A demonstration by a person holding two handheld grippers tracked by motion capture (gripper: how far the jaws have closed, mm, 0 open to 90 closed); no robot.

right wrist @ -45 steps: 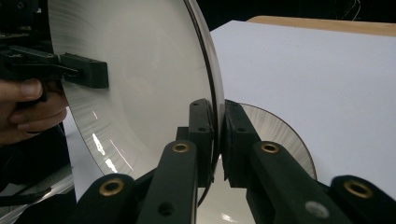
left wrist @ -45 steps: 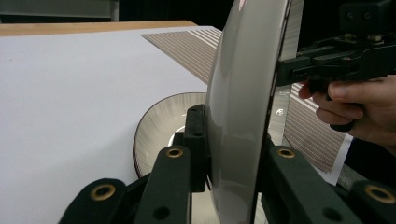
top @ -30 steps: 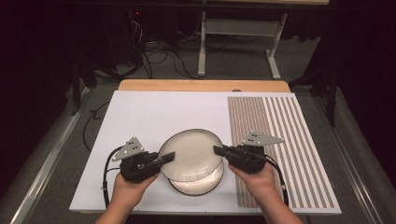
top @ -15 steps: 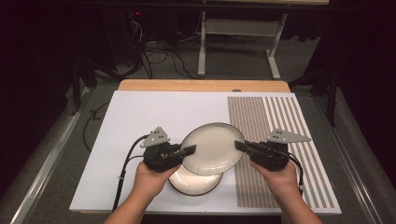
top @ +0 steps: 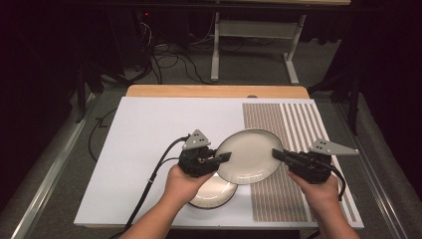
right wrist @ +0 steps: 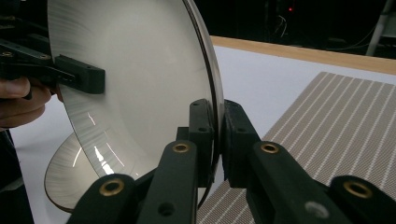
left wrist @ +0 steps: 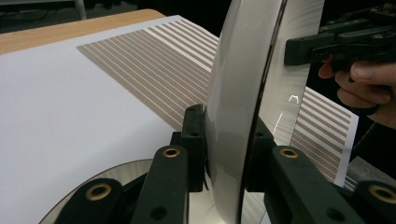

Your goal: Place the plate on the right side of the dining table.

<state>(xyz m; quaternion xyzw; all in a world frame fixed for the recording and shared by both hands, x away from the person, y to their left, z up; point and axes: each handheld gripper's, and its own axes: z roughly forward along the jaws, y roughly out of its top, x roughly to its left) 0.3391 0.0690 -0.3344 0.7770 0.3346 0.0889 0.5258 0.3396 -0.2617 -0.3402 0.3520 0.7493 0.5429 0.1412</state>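
Two grippers share one load: my left gripper (top: 225,157) and right gripper (top: 276,154) each pinch opposite rims of the shallow, glossy cream plate with a dark edge (top: 250,155), lifted clear over the striped beige mat (top: 298,124). It seems stiff, slick and breakable. A second similar plate (top: 214,191), empty, rests on the white table (top: 144,134).

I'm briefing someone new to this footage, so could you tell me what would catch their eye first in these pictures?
First, the pale plate held up above the table between the left gripper and the right gripper, each clamped on an opposite rim. A second plate lies on the white sheet under the person's left hand. The striped mat covers the table's right side.
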